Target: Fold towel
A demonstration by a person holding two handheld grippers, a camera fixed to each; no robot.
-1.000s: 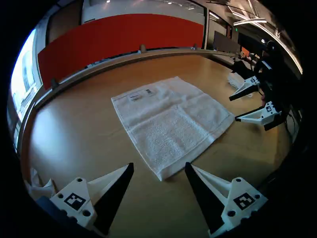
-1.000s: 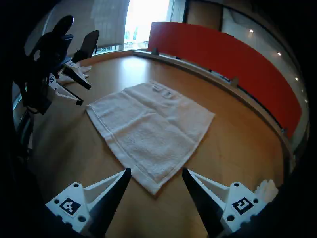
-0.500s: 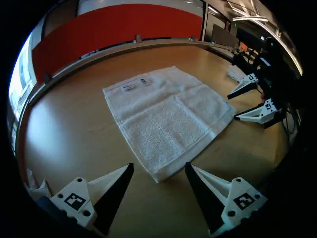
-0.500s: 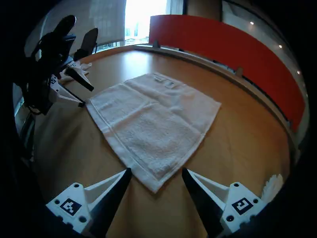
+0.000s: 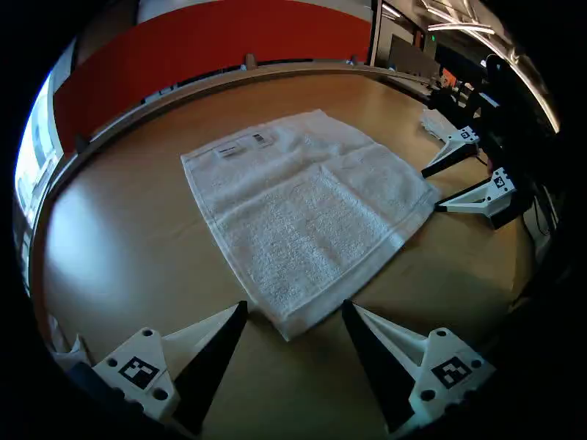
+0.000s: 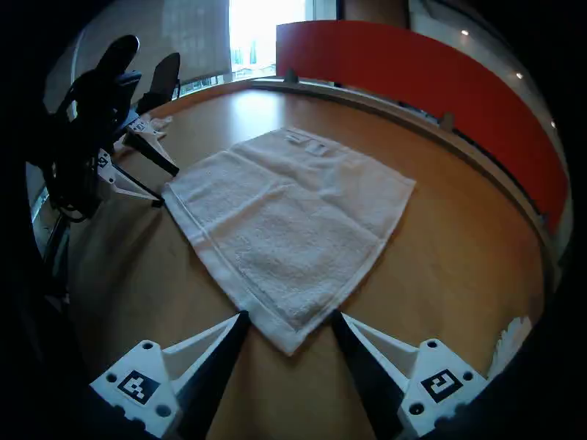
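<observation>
The white towel (image 5: pixel 308 213) lies spread flat in the middle of the wooden table (image 5: pixel 125 242). Two small labels (image 5: pixel 242 144) sit on the towel close to its far edge. The towel's nearest corner in the left gripper view points into the gap of the left hand-held gripper (image 5: pixel 293 304). Its fingers stand spread apart on either side of that corner and pinch nothing. In the right gripper view the neighbouring corner of the towel (image 6: pixel 293 220) points in the same way into the right hand-held gripper (image 6: pixel 289 314). That one is also spread wide, with nothing pinched. Each view also shows the other hand-held gripper just beside a side corner of the towel, fingers apart: the right hand-held gripper (image 5: pixel 431 192) in the left gripper view, the left hand-held gripper (image 6: pixel 169 188) in the right gripper view. Beyond the towel's far side a red panel (image 5: pixel 213 51) runs along the table's edge.
</observation>
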